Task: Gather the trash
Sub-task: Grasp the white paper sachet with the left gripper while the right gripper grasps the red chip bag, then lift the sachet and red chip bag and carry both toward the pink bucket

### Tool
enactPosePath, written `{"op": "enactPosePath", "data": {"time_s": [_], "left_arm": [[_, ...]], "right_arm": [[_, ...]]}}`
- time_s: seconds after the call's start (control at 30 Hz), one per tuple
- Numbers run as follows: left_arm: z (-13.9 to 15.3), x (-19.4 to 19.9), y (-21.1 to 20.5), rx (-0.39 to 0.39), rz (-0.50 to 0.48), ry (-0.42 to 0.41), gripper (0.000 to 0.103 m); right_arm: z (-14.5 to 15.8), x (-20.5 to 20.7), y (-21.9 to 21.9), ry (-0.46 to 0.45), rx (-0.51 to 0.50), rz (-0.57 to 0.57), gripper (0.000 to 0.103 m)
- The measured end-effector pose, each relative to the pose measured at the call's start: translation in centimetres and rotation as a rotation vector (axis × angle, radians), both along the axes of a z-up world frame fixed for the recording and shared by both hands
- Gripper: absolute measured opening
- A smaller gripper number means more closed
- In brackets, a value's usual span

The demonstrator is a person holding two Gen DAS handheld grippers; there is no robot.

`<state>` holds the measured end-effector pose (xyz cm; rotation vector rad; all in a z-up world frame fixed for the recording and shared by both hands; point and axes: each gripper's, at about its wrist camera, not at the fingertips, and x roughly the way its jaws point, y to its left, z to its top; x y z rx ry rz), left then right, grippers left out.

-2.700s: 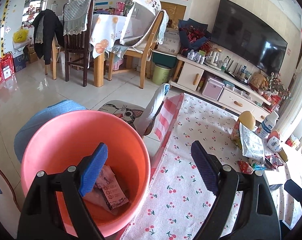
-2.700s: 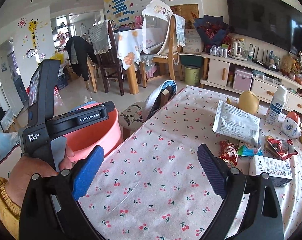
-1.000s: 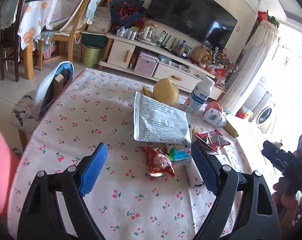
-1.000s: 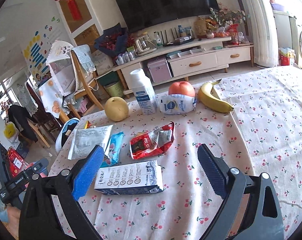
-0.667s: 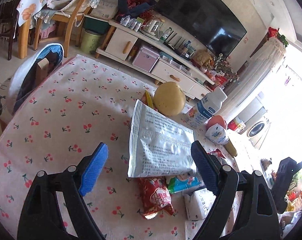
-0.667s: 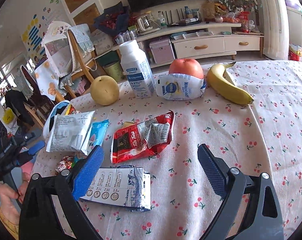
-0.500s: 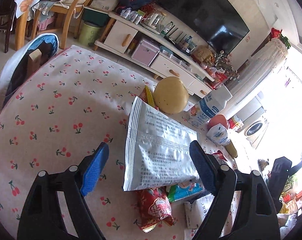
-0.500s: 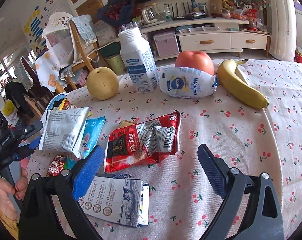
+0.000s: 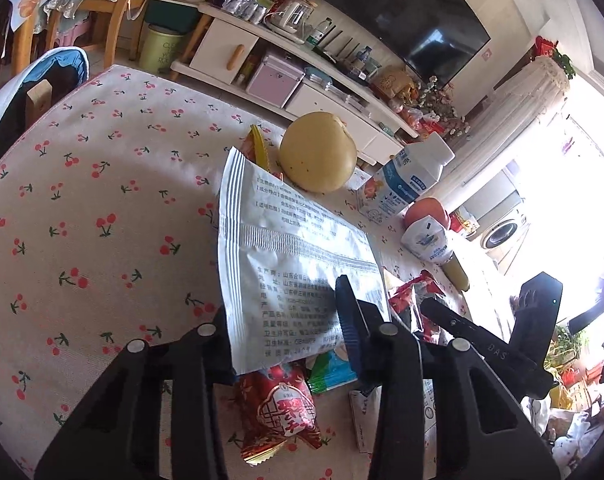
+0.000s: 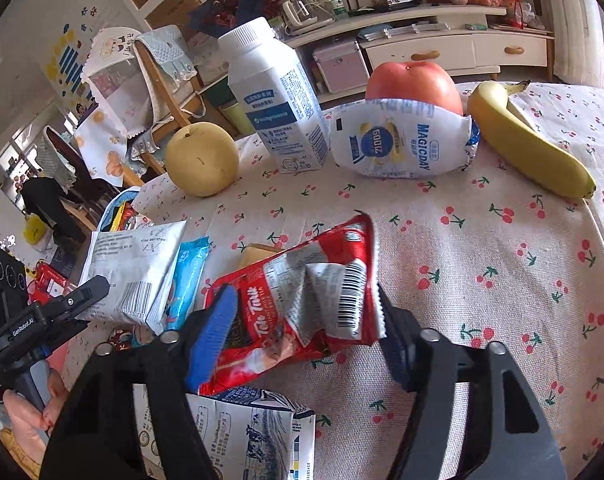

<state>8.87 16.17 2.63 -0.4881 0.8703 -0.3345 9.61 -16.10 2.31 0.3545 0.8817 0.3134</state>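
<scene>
Both tools have dropped from over the bench onto trash: my left tool [image 9: 290,332] is closing across the silver bag [image 9: 294,256], my right tool [image 10: 305,332] closing around the red wrapper [image 10: 302,300]. Neither grip looks firm yet; both lie on the bench [image 10: 501,280].

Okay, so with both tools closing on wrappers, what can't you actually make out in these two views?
- Left wrist view: the left tool is closing around the silver packet; its left pad is hidden beneath the packet.
- Right wrist view: the right tool is closing around the red wrapper, which covers most of its right pad.
- Right wrist view: the milk carton is cut off by the bottom edge.
- Both views: wrapper contents not visible.
</scene>
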Motion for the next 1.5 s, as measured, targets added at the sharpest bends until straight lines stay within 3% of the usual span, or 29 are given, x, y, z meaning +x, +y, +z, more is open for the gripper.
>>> {"op": "enactPosePath", "data": {"time_s": [0.1, 0.53, 1.1, 1.5], "left_arm": [[0.5, -0.4, 0.1, -0.006, 0.008, -0.023, 0.027], [2.0, -2.5, 1.1, -0.039, 0.077, -0.084, 0.012], [3.5, -6.1, 4.0, -0.074, 0.145, -0.110, 0.008], [4.5, -11.5, 6.0, -0.040, 0.189, -0.128, 0.008]], "right_arm": [[0.0, -0.1, -0.3, 0.000, 0.034, -0.009, 0.039], [2.2, -1.9, 0.5, -0.097, 0.016, 0.018, 0.025], [6.9, -5.9, 2.7, -0.259, -0.068, 0.061, 0.021], [8.9, -9.9, 6.4, -0.332, -0.107, 0.142, 0.021]]}}
